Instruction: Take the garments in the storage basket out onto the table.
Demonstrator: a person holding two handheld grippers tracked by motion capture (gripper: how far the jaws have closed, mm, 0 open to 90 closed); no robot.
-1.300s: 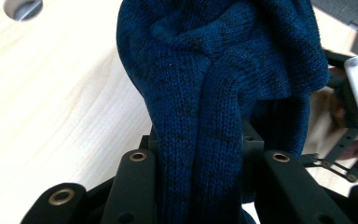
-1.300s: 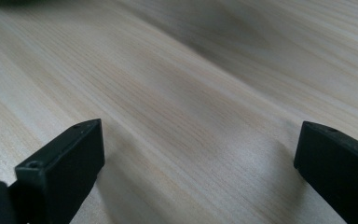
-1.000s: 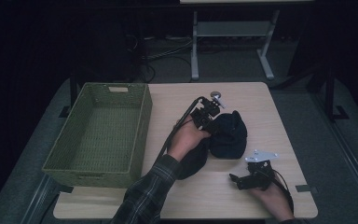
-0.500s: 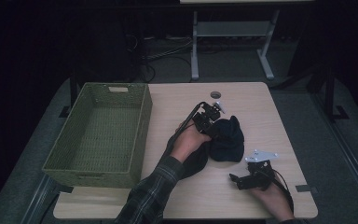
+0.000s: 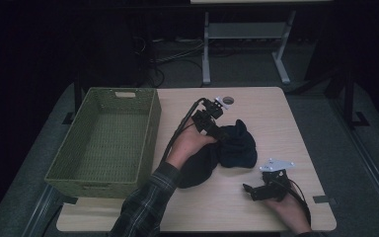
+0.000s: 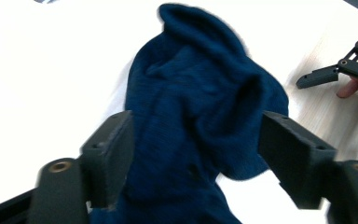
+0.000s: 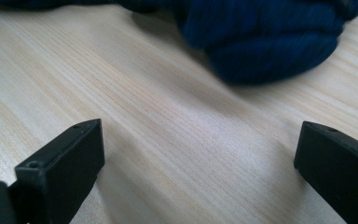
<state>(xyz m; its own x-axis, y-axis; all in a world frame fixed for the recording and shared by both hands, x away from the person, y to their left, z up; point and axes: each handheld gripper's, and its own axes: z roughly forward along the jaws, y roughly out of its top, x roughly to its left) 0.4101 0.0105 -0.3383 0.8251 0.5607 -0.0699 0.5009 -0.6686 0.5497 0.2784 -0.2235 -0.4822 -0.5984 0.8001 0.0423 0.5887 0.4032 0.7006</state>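
Observation:
A dark blue knitted cloth (image 5: pixel 237 145) lies bunched in the middle of the wooden table (image 5: pixel 276 113). My left gripper (image 5: pixel 221 134) reaches into it from the far left, held by a hand in a plaid sleeve. In the left gripper view the left gripper (image 6: pixel 198 158) is open, and a raised fold of the cloth (image 6: pixel 196 107) stands between its wide-apart jaws. My right gripper (image 5: pixel 249 191) rests low near the table's front right, pointing left. It (image 7: pixel 198 154) is open over bare wood, with the cloth's edge (image 7: pixel 261 42) a little ahead. The right gripper (image 6: pixel 340 70) also shows beyond the cloth.
A green woven basket (image 5: pixel 150 128) with nothing in it stands at the table's left side. A small round mark (image 5: pixel 228 100) sits near the far edge. A metal stand (image 5: pixel 246 34) is on the floor behind the table.
My left gripper has shifted slightly left and lower onto the cloth, and the bunched cloth has sunk and spread to the right. The right gripper has stayed put.

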